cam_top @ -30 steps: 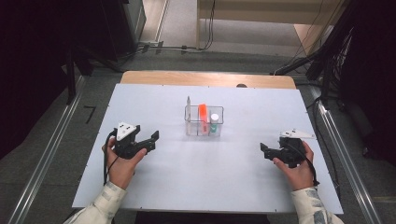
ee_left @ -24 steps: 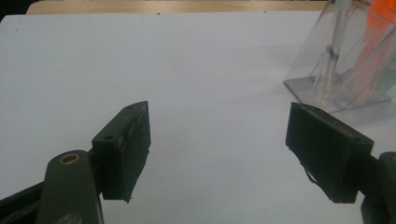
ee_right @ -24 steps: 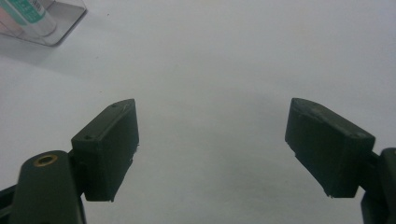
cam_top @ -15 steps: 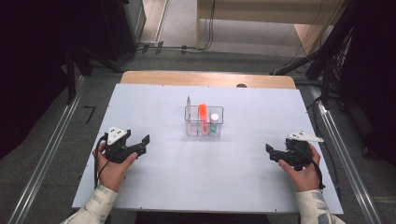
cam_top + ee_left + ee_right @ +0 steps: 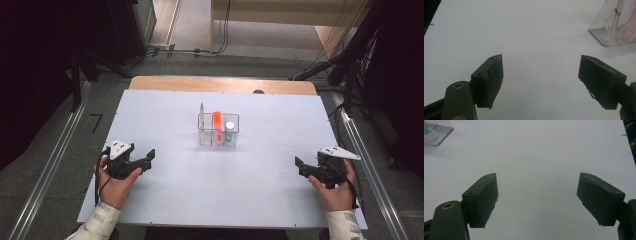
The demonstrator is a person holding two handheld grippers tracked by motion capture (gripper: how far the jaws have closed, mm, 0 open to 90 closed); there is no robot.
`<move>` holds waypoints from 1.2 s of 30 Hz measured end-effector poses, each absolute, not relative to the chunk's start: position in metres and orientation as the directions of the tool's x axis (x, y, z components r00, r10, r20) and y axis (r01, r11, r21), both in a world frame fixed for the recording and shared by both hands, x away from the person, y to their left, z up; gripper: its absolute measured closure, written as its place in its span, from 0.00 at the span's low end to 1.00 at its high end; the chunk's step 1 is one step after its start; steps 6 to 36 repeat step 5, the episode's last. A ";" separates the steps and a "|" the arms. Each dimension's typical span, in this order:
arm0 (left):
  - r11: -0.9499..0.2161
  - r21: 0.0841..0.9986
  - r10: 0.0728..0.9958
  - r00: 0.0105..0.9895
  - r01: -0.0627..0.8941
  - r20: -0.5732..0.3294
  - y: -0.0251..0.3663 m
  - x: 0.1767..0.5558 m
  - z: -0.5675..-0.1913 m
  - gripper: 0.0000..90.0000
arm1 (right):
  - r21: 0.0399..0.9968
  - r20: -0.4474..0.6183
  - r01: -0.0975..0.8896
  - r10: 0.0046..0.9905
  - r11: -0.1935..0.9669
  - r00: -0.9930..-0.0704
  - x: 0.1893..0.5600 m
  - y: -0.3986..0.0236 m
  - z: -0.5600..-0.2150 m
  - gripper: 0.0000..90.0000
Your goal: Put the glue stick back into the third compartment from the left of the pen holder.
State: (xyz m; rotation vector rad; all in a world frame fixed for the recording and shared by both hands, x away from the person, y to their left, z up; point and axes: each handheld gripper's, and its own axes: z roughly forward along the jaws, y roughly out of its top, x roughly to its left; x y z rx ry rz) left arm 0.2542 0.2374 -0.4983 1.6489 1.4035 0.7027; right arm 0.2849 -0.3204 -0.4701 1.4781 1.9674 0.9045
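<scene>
The left gripper (image 5: 148,156) sits low over the white table (image 5: 165,200), held in the person's left hand (image 5: 114,182) at about eight o'clock from the table's middle. Its two black jaws stand wide apart with nothing between them; in the left gripper view (image 5: 540,80) only bare white surface lies in the gap. A grey three-cornered plate (image 5: 120,148) rides on its top, and a cable loops down beside the wrist.

The right gripper (image 5: 300,165) is at about four o'clock, near the table's right edge, held in the right hand (image 5: 336,190). Its jaws are spread just as wide and hold nothing; the right gripper view (image 5: 537,197) shows plain table between them.

Well apart from both, just past the table's middle toward twelve o'clock, stands a clear plastic box (image 5: 206,135) with compartments. In it an orange object (image 5: 217,120) stands upright, with a small white-capped bottle (image 5: 229,130) at its three o'clock side. A thin pale stick (image 5: 202,110) rises at the box's left end. The left gripper view catches the box's corner (image 5: 604,32) at two o'clock; the right gripper view catches it (image 5: 439,133) at ten o'clock.

Beyond the table's far edge runs a wooden strip (image 5: 220,85), then grey floor (image 5: 190,60) with cables.
</scene>
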 end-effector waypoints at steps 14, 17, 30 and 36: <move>-0.028 0.863 0.974 0.208 0.504 -0.090 0.238 0.256 -0.500 0.23 | 0.763 -0.011 0.620 0.963 0.182 -0.268 0.286 -0.325 -0.472 0.17; -0.028 0.863 0.974 0.208 0.504 -0.090 0.238 0.256 -0.500 0.23 | 0.763 -0.011 0.620 0.963 0.182 -0.268 0.286 -0.325 -0.472 0.17; -0.028 0.863 0.974 0.208 0.504 -0.090 0.238 0.256 -0.500 0.23 | 0.763 -0.011 0.620 0.963 0.182 -0.268 0.286 -0.325 -0.472 0.17; -0.028 0.863 0.974 0.208 0.504 -0.090 0.238 0.256 -0.500 0.23 | 0.763 -0.011 0.620 0.963 0.182 -0.268 0.286 -0.325 -0.472 0.17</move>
